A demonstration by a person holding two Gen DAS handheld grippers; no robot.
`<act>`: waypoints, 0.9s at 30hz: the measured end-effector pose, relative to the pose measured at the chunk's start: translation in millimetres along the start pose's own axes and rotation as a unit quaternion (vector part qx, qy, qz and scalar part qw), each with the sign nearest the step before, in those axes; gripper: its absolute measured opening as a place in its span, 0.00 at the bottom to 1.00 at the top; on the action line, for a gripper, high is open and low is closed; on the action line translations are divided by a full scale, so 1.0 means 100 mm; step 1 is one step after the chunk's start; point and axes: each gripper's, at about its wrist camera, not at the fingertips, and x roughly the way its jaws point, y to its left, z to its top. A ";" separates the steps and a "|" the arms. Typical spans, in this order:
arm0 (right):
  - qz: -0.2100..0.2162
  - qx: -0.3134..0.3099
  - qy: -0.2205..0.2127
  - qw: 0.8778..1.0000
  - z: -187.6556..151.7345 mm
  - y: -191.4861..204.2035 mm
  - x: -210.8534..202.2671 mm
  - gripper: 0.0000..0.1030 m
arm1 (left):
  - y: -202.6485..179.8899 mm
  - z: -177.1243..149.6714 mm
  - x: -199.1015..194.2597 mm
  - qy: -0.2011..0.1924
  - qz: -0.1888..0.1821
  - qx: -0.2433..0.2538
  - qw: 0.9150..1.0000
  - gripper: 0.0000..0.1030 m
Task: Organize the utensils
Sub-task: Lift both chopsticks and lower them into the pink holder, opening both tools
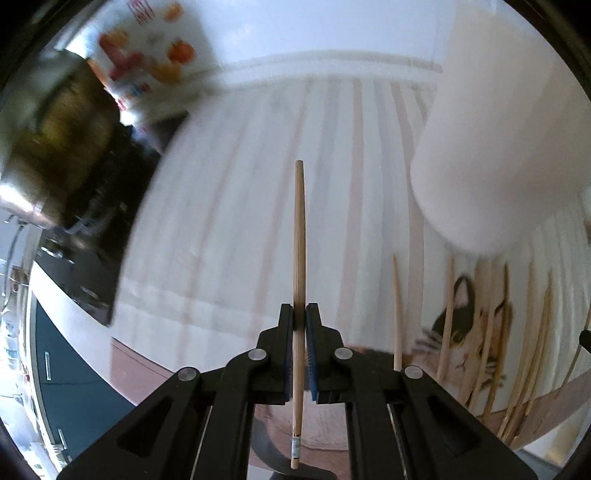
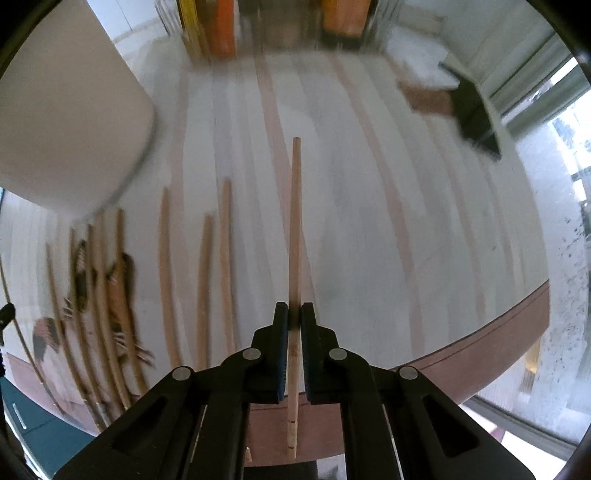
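Note:
My left gripper (image 1: pixel 299 312) is shut on a wooden chopstick (image 1: pixel 299 236) that points straight ahead above the striped tablecloth (image 1: pixel 229 206). My right gripper (image 2: pixel 294 312) is shut on another wooden chopstick (image 2: pixel 295 221), also pointing forward above the cloth. A white cylindrical holder (image 1: pixel 491 147) stands to the right in the left wrist view and at the upper left in the right wrist view (image 2: pixel 66 122). Several loose chopsticks (image 2: pixel 166 280) lie on the cloth beside it, some across a cat picture (image 1: pixel 465 332).
A colourful box (image 1: pixel 155 55) and a metal pot (image 1: pixel 48 147) sit at the far left. Orange containers (image 2: pixel 221 26) stand at the table's far edge. A dark object (image 2: pixel 476 118) lies far right. The table's brown rim (image 2: pixel 480 358) curves close by.

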 end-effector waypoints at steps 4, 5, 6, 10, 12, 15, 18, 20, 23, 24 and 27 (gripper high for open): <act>0.019 0.002 -0.047 0.999 0.04 0.04 -0.36 0.07 | 0.14 0.13 -0.40 -0.047 -0.007 -0.026 0.999 0.04; 0.025 0.004 -0.055 0.998 0.07 -0.04 -0.46 0.07 | 0.19 0.19 -0.55 -0.062 -0.013 -0.035 0.997 0.04; 0.034 0.005 -0.065 0.997 0.07 -0.14 -0.57 0.07 | 0.20 0.24 -0.64 -0.074 -0.019 -0.041 0.996 0.04; 0.078 0.019 -0.114 0.990 0.12 -0.13 -1.03 0.07 | 0.32 0.47 -1.15 -0.131 -0.042 -0.060 0.989 0.04; 0.102 0.024 -0.135 0.985 0.22 -0.16 -1.27 0.07 | 0.35 0.60 -1.48 -0.165 -0.056 -0.064 0.983 0.04; 0.136 0.030 -0.175 0.975 0.43 -0.19 -1.70 0.07 | 0.37 0.82 -1.95 -0.212 -0.084 -0.072 0.971 0.04; 0.165 0.027 -0.221 0.961 0.70 -0.12 -2.10 0.07 | 0.34 1.07 -2.31 -0.245 -0.120 -0.076 0.959 0.04; 0.182 0.025 -0.247 0.952 0.88 -0.04 -2.31 0.07 | 0.28 1.24 -2.47 -0.261 -0.136 -0.076 0.953 0.04; 0.204 0.023 -0.274 0.939 1.23 0.08 -2.52 0.07 | 0.18 1.50 -2.52 -0.272 -0.155 -0.084 0.946 0.04; 0.208 0.022 -0.280 0.937 1.35 0.14 -2.56 0.07 | 0.13 1.60 -2.50 -0.269 -0.163 -0.085 0.945 0.04; 0.214 0.022 -0.290 0.933 1.64 0.33 -2.55 0.07 | -0.02 1.82 -2.36 -0.257 -0.180 -0.091 0.945 0.04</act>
